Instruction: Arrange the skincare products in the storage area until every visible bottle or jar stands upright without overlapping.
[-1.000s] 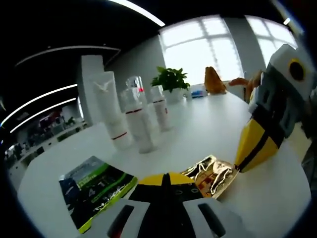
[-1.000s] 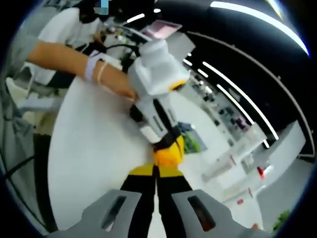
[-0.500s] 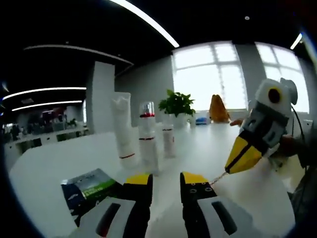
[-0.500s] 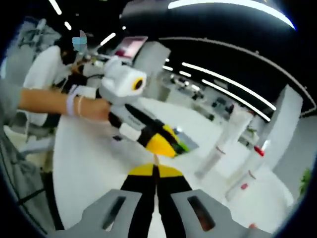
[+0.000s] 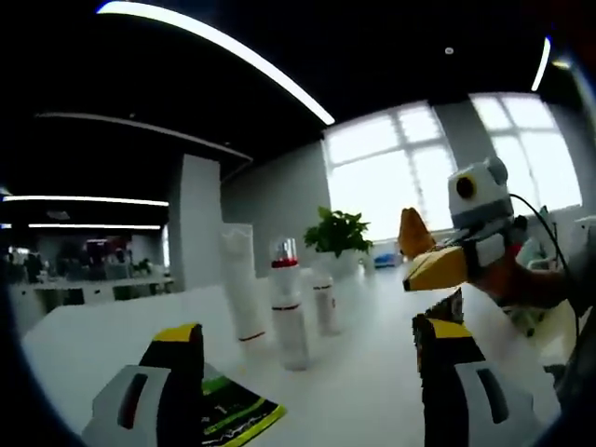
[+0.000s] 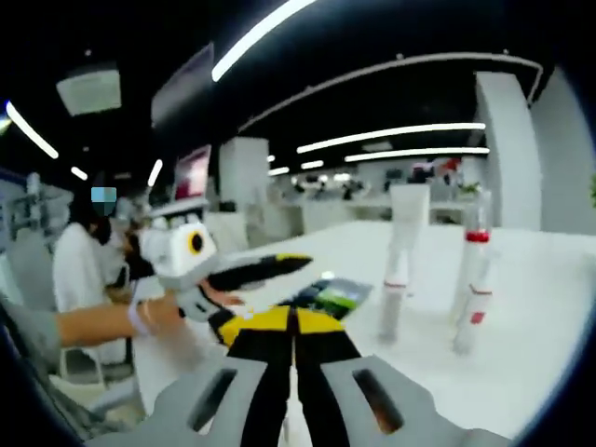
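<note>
Left gripper view is rising off the white table compared with a second ago: you are lifting both hands, and the gold packet that was lying under your left jaws is no longer in sight. Your left gripper is now standing with its jaws wide apart and nothing between them, where a second ago they were pressed together. Your right gripper is hanging above the table off to the right, its yellow jaws together; whether they are pinching anything is too small to tell.

The products are standing ahead of you near the middle of the table: a tall white tube, a clear-capped bottle with a red collar and a shorter white bottle, all upright and close together. The tube and the red-collared bottle are also standing apart in the right gripper view. A green and black flat packet is lying beside your left jaw.

Judging by this, the upright part looks done for these three. You are probably pulling back to check, with only the flat packets left lying.
</note>
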Demonstrator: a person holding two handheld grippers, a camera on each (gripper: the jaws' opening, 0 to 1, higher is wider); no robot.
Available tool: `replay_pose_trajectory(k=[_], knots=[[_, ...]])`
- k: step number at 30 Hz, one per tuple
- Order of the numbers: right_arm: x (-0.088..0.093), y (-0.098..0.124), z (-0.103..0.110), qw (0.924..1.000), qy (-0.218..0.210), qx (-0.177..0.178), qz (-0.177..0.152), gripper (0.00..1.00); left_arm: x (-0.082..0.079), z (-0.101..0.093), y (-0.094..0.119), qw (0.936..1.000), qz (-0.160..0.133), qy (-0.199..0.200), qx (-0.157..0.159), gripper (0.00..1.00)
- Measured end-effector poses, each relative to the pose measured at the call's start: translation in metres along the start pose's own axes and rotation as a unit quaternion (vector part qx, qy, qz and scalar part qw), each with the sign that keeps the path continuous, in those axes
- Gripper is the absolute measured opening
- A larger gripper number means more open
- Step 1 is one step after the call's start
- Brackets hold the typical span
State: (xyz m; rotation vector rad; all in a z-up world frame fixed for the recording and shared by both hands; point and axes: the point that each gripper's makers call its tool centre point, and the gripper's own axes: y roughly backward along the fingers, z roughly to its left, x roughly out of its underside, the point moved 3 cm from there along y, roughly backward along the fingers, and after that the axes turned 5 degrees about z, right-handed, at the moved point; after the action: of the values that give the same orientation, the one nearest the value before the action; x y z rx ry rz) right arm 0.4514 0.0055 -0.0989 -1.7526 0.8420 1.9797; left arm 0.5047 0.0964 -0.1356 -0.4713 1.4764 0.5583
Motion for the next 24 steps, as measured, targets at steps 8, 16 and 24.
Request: replay_pose_trajectory(k=[8,16,24], knots=[[0.012,-0.003,0.014,0.9977,0.046,-0.021,0.045,0.0,0.002,0.001,-0.002,0.9998,0.005,-0.013,-0.012,0.99],[0.018,0.036,0.001,0.9917,0.124,0.034,0.0,0.04,0.021,-0.031,-0.01,0.9923,0.058,-0.105,0.032,0.99],[0.043,0.083,0.012,0.9911,0.132,-0.001,0.017,0.4,0.02,-0.062,-0.015,0.9766,0.081,-0.194,0.044,0.9]])
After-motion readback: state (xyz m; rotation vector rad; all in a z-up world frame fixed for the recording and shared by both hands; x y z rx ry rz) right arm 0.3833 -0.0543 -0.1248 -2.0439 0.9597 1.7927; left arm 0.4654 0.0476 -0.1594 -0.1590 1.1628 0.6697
